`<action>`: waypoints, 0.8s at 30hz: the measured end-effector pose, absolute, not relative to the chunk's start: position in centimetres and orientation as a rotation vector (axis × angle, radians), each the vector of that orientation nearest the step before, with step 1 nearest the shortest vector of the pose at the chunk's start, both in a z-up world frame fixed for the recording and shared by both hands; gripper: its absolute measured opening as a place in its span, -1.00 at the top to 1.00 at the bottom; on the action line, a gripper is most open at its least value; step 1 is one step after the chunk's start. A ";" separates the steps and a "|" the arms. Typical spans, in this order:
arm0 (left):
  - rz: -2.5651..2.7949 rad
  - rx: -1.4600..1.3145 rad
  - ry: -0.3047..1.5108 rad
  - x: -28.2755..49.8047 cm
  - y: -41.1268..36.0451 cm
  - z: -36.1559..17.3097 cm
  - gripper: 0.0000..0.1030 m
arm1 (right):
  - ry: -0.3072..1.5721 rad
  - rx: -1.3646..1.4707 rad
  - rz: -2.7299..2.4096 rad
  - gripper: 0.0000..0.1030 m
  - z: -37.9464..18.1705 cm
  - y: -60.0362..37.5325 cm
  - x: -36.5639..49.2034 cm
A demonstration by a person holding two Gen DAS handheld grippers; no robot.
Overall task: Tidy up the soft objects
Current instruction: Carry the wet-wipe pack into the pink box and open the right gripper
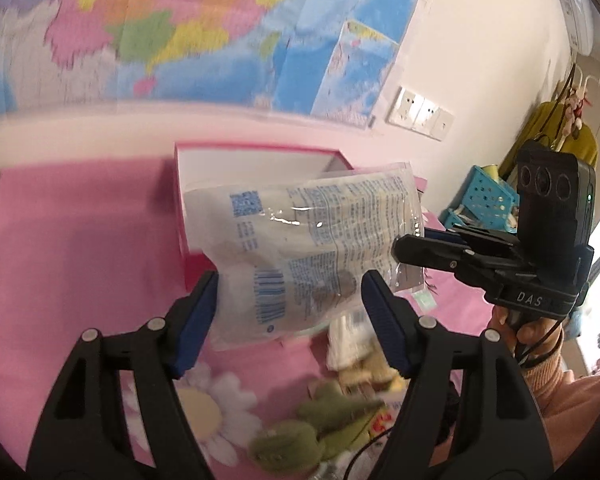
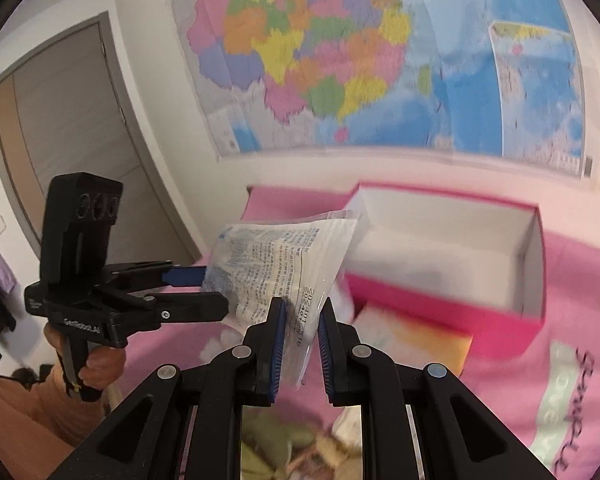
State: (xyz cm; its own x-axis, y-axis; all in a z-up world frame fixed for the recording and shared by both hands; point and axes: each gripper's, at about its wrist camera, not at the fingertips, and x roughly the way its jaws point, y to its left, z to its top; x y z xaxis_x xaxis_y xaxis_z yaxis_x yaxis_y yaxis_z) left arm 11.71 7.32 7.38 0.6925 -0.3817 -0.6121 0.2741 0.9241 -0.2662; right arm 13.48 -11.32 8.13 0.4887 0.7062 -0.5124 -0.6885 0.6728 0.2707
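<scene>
Crinkly clear plastic packet [image 1: 300, 248] (printed blue) hangs pinched in right tongs [image 2: 300, 344], seemingly between wider-set left tongs [image 1: 288, 316].

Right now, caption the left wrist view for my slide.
Both grippers lift a clear printed plastic packet above the pink bedsheet, toward the open pink box.

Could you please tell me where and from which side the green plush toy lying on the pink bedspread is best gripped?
Probably grip the green plush toy across its rounded body, coming from above: it lies flat on the pink bedspread and looks soft enough to squeeze.
</scene>
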 end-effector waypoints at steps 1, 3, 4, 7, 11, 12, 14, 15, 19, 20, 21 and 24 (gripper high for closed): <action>-0.364 -0.146 0.715 12.3 7.5 7.8 -0.43 | 0.631 0.042 0.856 0.70 8.6 -11.4 14.2; -0.344 -0.133 0.719 13.6 7.4 8.3 -0.43 | 0.620 0.051 0.846 0.70 9.1 -11.4 15.4; -0.337 -0.123 0.724 14.6 7.3 8.4 -0.43 | 0.620 0.063 0.848 0.70 9.3 -11.6 16.3; -0.314 -0.111 0.749 16.6 6.9 7.9 -0.43 | 0.627 0.079 0.828 0.70 9.2 -11.6 18.5; -0.285 -0.124 0.812 19.9 7.1 6.1 -0.42 | 0.678 0.081 0.796 0.70 7.9 -11.1 22.5; -0.280 -0.124 0.826 20.7 7.1 5.7 -0.42 | 0.678 0.081 0.796 0.70 7.9 -11.1 22.5; -0.259 -0.127 0.855 22.0 7.0 4.8 -0.42 | 0.712 0.098 0.791 0.70 6.9 -11.0 24.0; -0.258 -0.126 0.871 22.4 7.0 4.4 -0.42 | 0.734 0.110 0.786 0.70 6.2 -11.0 24.9; -0.229 -0.128 0.932 24.3 7.0 2.5 -0.42 | 0.817 0.164 0.782 0.70 3.6 -11.1 27.6; -0.220 -0.131 0.948 24.6 7.1 2.1 -0.42 | 0.830 0.169 0.781 0.70 3.3 -11.0 28.1; -0.218 -0.141 0.965 25.0 7.1 1.6 -0.39 | 0.851 0.170 0.776 0.70 2.7 -10.8 28.7; -0.215 -0.143 0.970 25.1 7.1 1.3 -0.38 | 0.917 0.182 0.763 0.59 1.2 -10.5 30.2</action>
